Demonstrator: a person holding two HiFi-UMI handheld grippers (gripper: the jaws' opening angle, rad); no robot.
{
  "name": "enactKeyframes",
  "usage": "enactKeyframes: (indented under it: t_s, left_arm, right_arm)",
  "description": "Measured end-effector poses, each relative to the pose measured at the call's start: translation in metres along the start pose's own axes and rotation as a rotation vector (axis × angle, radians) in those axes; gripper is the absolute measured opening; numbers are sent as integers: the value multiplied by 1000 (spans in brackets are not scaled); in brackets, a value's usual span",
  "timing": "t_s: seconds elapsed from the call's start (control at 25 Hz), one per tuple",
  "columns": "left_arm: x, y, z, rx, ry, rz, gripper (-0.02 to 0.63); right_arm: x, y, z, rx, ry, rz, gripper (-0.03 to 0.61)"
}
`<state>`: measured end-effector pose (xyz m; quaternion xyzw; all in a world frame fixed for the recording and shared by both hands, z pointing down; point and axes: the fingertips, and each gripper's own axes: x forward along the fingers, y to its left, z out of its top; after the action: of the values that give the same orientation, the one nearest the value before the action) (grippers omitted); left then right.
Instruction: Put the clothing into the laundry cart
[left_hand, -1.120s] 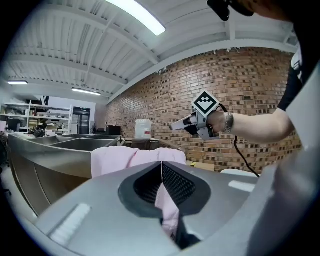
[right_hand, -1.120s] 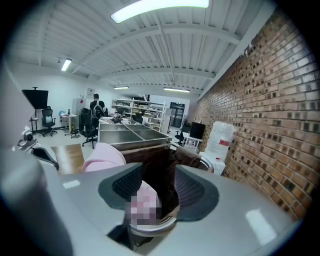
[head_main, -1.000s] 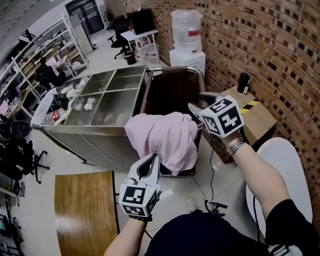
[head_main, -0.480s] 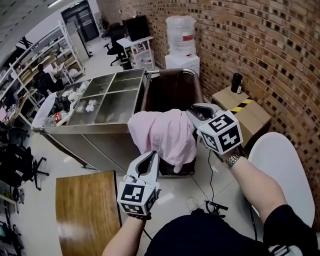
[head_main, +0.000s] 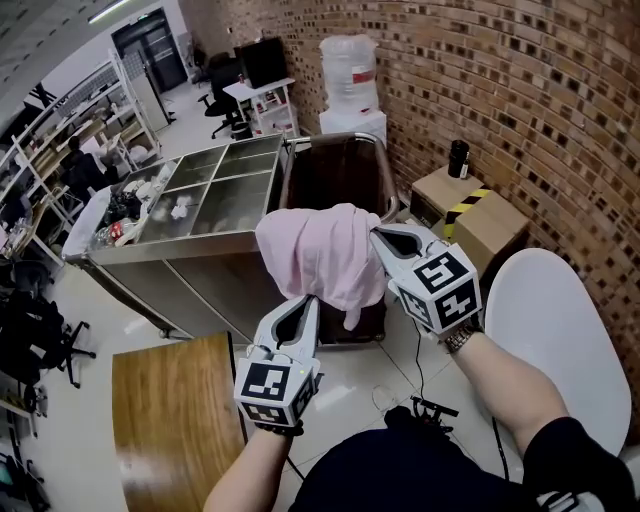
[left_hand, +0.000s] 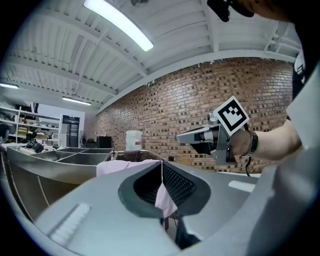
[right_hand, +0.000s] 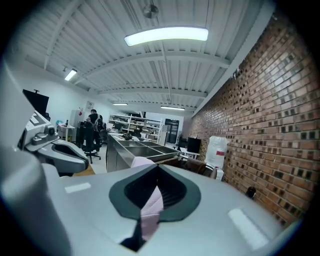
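Note:
A pink garment (head_main: 320, 255) hangs bunched between my two grippers, over the near end of the laundry cart (head_main: 386, 172) with its dark brown bag. My left gripper (head_main: 305, 305) is shut on the garment's lower edge; pink cloth (left_hand: 167, 197) shows pinched between its pads (left_hand: 175, 182). My right gripper (head_main: 378, 237) is shut on the garment's right edge, and a strip of pink cloth (right_hand: 151, 210) sits between its closed jaws. In the left gripper view the right gripper (left_hand: 182, 138) shows ahead at the right. The cart's bag looks dark inside.
A steel bin (head_main: 210, 195) with several compartments joins the cart's left side. A water dispenser (head_main: 350, 75) stands behind it by the brick wall. A cardboard box (head_main: 465, 215) with a black bottle (head_main: 457, 158) is at the right, a white round seat (head_main: 555, 330) nearer, a wooden tabletop (head_main: 175, 420) below left.
My right gripper has come in to the garment's right edge and closed on it. The left gripper has kept its grip, and the garment sits a little higher.

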<state>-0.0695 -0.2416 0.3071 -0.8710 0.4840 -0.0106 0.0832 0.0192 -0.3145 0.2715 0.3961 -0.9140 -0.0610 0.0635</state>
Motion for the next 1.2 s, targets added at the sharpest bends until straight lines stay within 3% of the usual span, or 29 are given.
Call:
enactKeyframes:
  t_s: [0.24,0.56,1.2]
  left_arm:
    - [-19,-13,14,-8,-22,-17,6]
    - [-19,-39,27,-5,-42,-19,6]
    - [19,-113,40,-3,-57,51,3]
  right_arm:
    - [-29,36,8,-14,-35,3,2]
    - [-65,52,16,-19,-106,26,2]
    - [-129,24,-10,2,-189,142,2]
